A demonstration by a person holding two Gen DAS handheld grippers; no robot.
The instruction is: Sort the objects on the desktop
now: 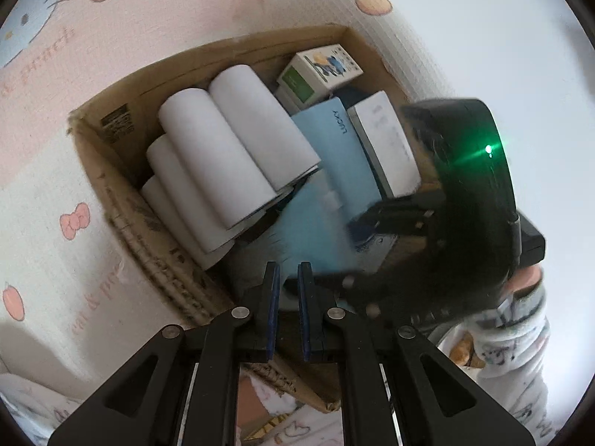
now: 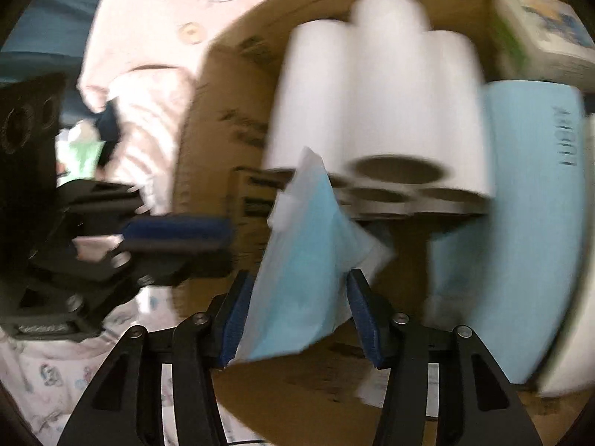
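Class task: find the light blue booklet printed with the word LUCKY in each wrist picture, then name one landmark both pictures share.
Left wrist view: the light blue booklet printed LUCKY stands right of centre in the brown cardboard box, between the white paper rolls and a white box.
Right wrist view: far right, blurred, right of the rolls.
Shared landmark: the cluster of rolls.

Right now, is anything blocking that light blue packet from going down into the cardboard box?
Partly. The white rolls and a tall blue pack already fill much of the cardboard box. Bare floor shows just below the light blue packet held by the right gripper.
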